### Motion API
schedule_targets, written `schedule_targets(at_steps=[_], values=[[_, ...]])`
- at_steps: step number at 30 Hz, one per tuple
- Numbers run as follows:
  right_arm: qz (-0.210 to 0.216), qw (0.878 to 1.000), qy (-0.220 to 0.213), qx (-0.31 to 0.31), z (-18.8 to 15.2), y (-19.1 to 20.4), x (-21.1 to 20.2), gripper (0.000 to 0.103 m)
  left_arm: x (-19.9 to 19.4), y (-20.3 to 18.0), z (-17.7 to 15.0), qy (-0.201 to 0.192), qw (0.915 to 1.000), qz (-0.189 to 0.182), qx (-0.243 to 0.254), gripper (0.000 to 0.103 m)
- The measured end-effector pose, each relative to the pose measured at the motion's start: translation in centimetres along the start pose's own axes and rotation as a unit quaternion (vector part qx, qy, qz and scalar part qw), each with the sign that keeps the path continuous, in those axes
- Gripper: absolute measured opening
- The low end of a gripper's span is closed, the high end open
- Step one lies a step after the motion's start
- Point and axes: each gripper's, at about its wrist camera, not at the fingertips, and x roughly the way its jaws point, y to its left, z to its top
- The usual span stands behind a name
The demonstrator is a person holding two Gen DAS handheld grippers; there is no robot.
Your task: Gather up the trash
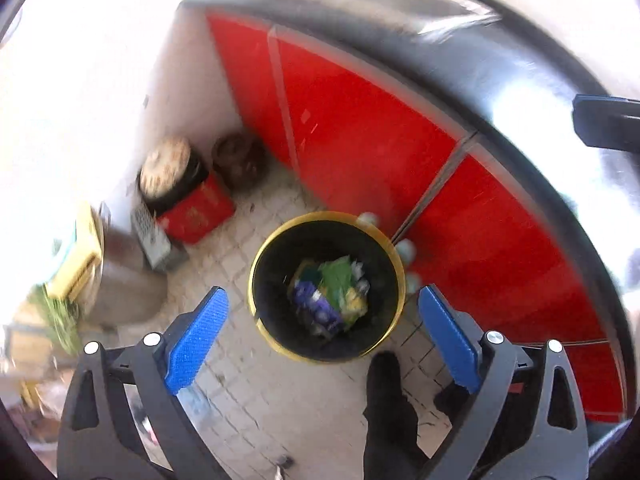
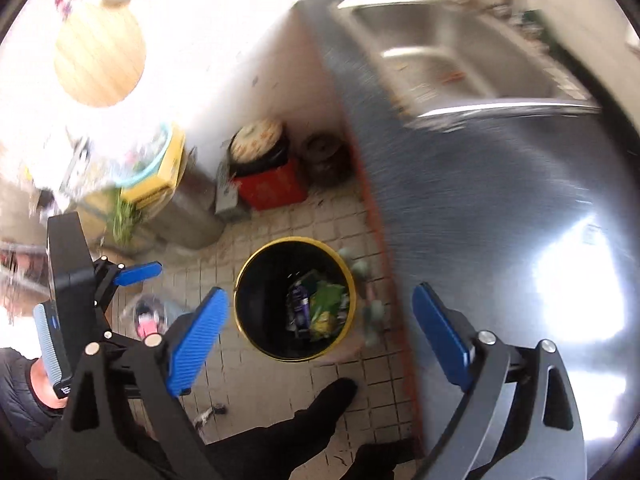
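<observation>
We look down on a round black waste bin with a yellow rim [image 1: 256, 276], standing on the pale tiled floor [image 1: 256, 392] close to the red cabinet fronts [image 1: 360, 128]. At its bottom lies the trash, a crumpled heap of green, purple and yellow wrappers [image 1: 330, 294]; motion blur keeps us from telling the pieces apart, so we count them only as a pile.

The left gripper [image 1: 323, 340], with blue ribbed pads on black arms, hangs above the bin with its jaws spread wide and nothing between them. The right gripper [image 2: 320, 340] hangs above the bin too, jaws equally wide, nothing held. In the right wrist view we also see the left gripper off to the left side, above the floor, carried by a hand in a dark sleeve [image 2: 20, 396].

A dark shoe [image 1: 384, 376] stands on the tiles just in front of the bin. Behind the bin, against the white wall, sit a red box [image 1: 196, 212] with a black, pale-lidded pot [image 1: 168, 168] on it and a brown round vessel [image 1: 240, 160] beside it. The grey steel worktop [image 2: 500, 200] runs above the red fronts, with a steel sink [image 2: 452, 60] let into it. Small pale greenish objects [image 2: 376, 312], perhaps bottles, lie between bin and cabinet.
</observation>
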Motion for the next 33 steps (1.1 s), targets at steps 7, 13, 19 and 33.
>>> schedule_targets(at_steps=[7,13,19,33], values=[[-0.154,0.977,-0.096,0.108,-5.5,-9.2,-15.7,0.096,-7.8,-11.4,7.8,-0.08,0.989,-0.07,0.103,0.096],[-0.281,0.913,-0.135,0.264,-15.0,-17.9,-26.1,0.096,-11.9,-24.1,11.5,-0.091,0.9646,-0.16,0.188,0.096],[-0.344,0.84,-0.142,0.394,-25.5,-23.0,-33.1,0.096,-14.6,-36.0,10.9,-0.086,0.9359,-0.205,0.273,0.096],[-0.348,0.795,-0.149,0.474,-34.8,-25.8,-37.2,0.096,-16.8,-46.8,6.1,-0.082,0.9023,-0.206,0.37,0.096]])
